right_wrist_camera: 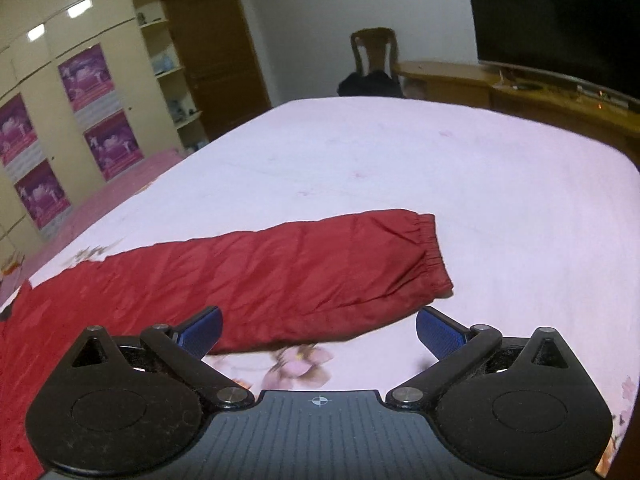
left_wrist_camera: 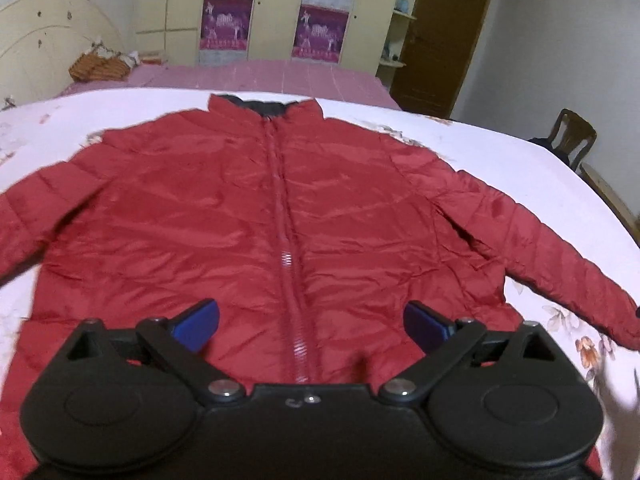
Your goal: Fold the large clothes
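A red padded jacket [left_wrist_camera: 224,208] lies flat and zipped on the bed, collar away from me, both sleeves spread out to the sides. My left gripper [left_wrist_camera: 311,322] is open and empty, hovering over the jacket's bottom hem at the zipper. In the right wrist view the jacket's right sleeve [right_wrist_camera: 288,276] stretches across the sheet, its elastic cuff [right_wrist_camera: 434,252] at the right end. My right gripper [right_wrist_camera: 318,330] is open and empty, just short of the sleeve's near edge; its left fingertip [right_wrist_camera: 202,334] is over the sleeve.
The bed has a pale floral sheet [right_wrist_camera: 440,160]. A pink mattress [left_wrist_camera: 260,76], a wicker basket [left_wrist_camera: 98,68] and wardrobes [left_wrist_camera: 276,8] lie beyond. A wooden chair [right_wrist_camera: 374,60], a wooden desk [right_wrist_camera: 500,84] and a dark TV screen [right_wrist_camera: 560,16] stand past the bed's far end.
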Tool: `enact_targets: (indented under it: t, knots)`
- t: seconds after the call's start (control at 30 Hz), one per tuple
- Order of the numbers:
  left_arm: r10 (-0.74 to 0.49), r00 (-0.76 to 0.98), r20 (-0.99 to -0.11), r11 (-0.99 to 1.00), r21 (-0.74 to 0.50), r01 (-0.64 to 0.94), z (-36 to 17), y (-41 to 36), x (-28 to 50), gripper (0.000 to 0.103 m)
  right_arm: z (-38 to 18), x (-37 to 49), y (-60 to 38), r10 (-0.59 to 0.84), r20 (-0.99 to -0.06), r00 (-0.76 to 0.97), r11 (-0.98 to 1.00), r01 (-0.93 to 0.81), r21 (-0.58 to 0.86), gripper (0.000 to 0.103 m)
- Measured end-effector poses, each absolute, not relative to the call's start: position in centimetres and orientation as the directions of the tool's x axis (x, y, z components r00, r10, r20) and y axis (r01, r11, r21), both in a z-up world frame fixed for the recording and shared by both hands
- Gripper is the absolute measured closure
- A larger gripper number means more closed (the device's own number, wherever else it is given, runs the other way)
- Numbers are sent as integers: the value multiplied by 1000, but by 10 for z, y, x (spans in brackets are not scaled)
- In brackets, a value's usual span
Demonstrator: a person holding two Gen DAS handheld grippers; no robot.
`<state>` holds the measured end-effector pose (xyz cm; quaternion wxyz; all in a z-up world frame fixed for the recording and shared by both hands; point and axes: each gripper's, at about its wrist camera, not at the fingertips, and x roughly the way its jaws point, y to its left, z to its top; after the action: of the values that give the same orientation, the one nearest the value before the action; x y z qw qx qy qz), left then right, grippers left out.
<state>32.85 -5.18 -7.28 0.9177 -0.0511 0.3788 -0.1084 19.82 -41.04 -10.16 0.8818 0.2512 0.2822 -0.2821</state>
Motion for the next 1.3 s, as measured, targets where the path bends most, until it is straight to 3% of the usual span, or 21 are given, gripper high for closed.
enact_targets:
  t: [0.03,0.07,0.37,0.63,0.67,0.7,0.8,1.07,1.3]
  knots:
    - [-240,681,-691,971,-185,154,-76,-54,331,4,-104,199,-412,-346,-642,684,711,638,295,14]
    - [-239,681,-692,971,-187,150,-77,-59,333,2,-107,200,-415,-331,-652,682,705,638,309,36]
    - [-238,660,-713,971,-193,142,-85,-72,348,0,-129,190,-441,-281,-680,678,589,681,436,37]
    - [-216,656,-723,976,-177,126,-85,-66,359,1,-133,189,-451,-308,-634,709,576,670,468,38]
    - [-214,659,-721,977,-174,126,-84,-65,360,1,-133,190,-453,-314,-631,709,574,671,469,41]
    - [-207,663,-720,978,-169,122,-84,-65,360,1,-134,192,-455,-322,-631,706,570,677,466,59]
    - [-188,666,-722,982,-162,101,-83,-63,364,2,-132,192,-463,-330,-635,699,555,688,469,90]
    - [-97,667,-738,994,-103,31,-79,-41,368,6,-88,237,-435,-317,-536,782,762,547,347,95]
    - [-76,689,-721,991,-128,-26,-72,5,370,8,-50,294,-330,-68,-457,887,929,223,296,95]
